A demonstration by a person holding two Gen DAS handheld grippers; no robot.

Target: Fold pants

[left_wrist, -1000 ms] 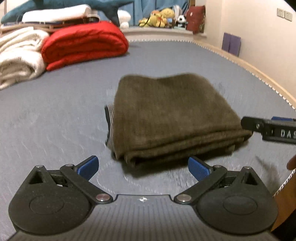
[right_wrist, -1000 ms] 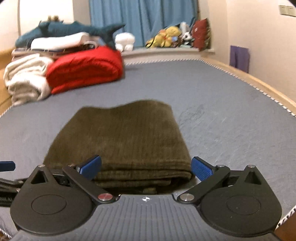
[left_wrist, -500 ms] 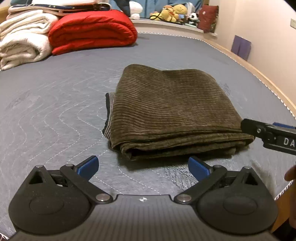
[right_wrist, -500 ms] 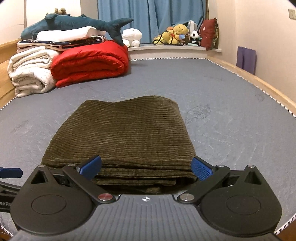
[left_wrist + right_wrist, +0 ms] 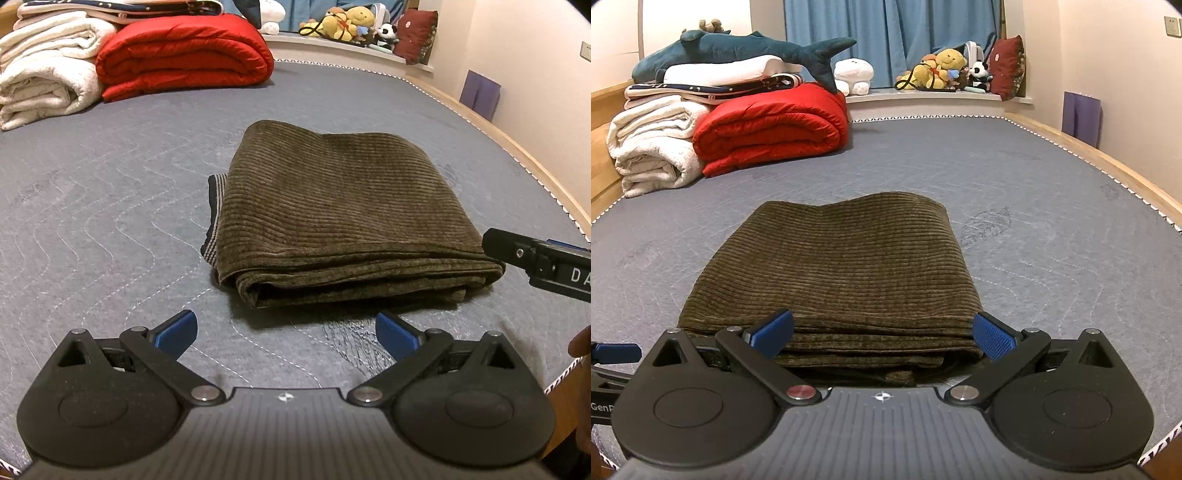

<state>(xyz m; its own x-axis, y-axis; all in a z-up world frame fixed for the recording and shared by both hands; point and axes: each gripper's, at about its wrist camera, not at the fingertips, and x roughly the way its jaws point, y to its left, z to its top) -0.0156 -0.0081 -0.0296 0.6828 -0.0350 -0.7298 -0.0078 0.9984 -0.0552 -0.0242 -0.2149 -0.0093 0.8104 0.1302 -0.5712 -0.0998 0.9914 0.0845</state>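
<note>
Pants: I saw the olive corduroy pants folded into a thick rectangular stack lying flat on the grey quilted mattress, with the layered edges facing my grippers. A striped grey waistband stuck out along the stack's left side in the left wrist view.

Left gripper: my left gripper sat just short of the stack's near edge with its blue pads spread wide and nothing between them. It touched no cloth that I could see.

Right gripper: my right gripper sat close against the near edge of the pants, its jaws parted about as wide as the stack and clamping nothing. I could not tell whether its blue pads touched the fabric. From the left wrist view the right gripper showed as a black bar beside the stack's right corner.

Far end of the mattress: a rolled red duvet lay beside a pile of white blankets, with a plush shark resting on top of folded bedding.

Window ledge: I noted stuffed toys and a dark red cushion in front of blue curtains.
</note>
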